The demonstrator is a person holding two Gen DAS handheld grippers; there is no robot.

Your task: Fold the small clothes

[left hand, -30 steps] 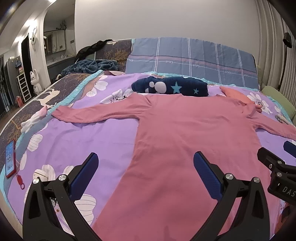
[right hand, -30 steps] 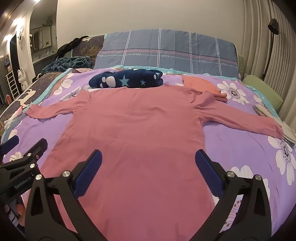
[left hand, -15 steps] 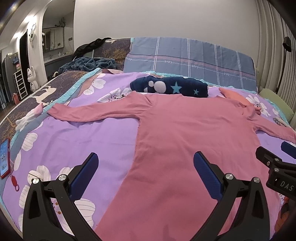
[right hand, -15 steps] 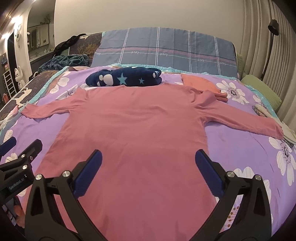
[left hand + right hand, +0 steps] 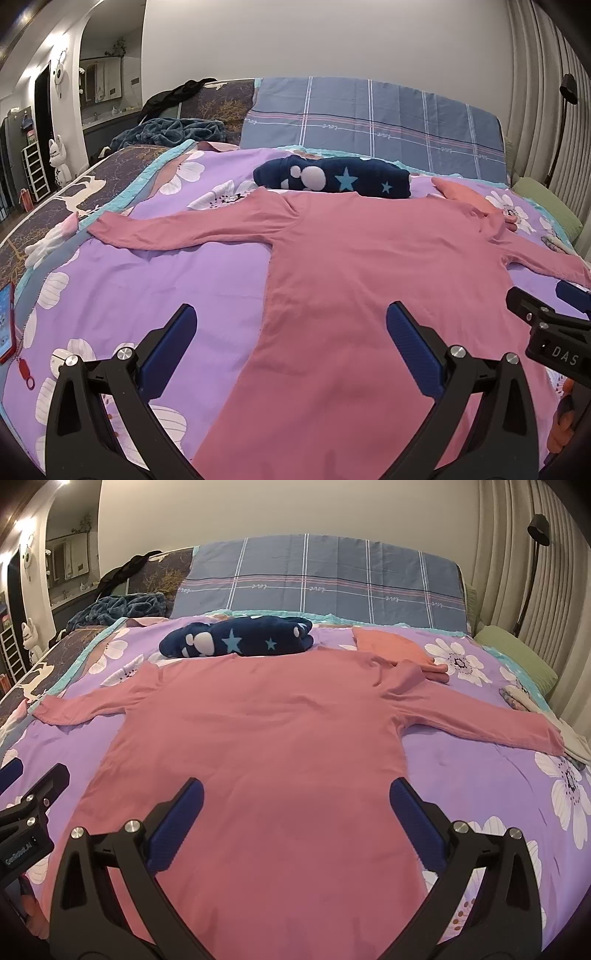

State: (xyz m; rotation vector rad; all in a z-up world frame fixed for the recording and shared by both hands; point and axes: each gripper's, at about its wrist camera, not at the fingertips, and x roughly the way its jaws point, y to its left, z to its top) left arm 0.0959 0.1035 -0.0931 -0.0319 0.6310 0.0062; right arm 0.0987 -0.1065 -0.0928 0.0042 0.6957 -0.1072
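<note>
Left gripper: my fingers stand wide apart and hold nothing; they hang over the lower centre of the left wrist view, above the shirt's left edge and the bedsheet beside it.
Right gripper: my fingers are spread wide and empty, at the lower centre of the right wrist view, over the lower part of the shirt.
Shirt: pink, long-sleeved, lying flat on the bed and filling the middle of both views; one sleeve reaches to the left edge of the frame, the other to the right edge.
Bedsheet: purple with white flowers, under the shirt.
Blanket: dark blue with stars, rolled, at upper centre, touching the shirt's collar end.
Orange cloth: folded, upper right, just beside the shirt's shoulder.
Pillow: grey-blue plaid, at the top of the frame behind the blanket.
Phone: red-cased, at the left edge of the left wrist view, well apart from the shirt.
</note>
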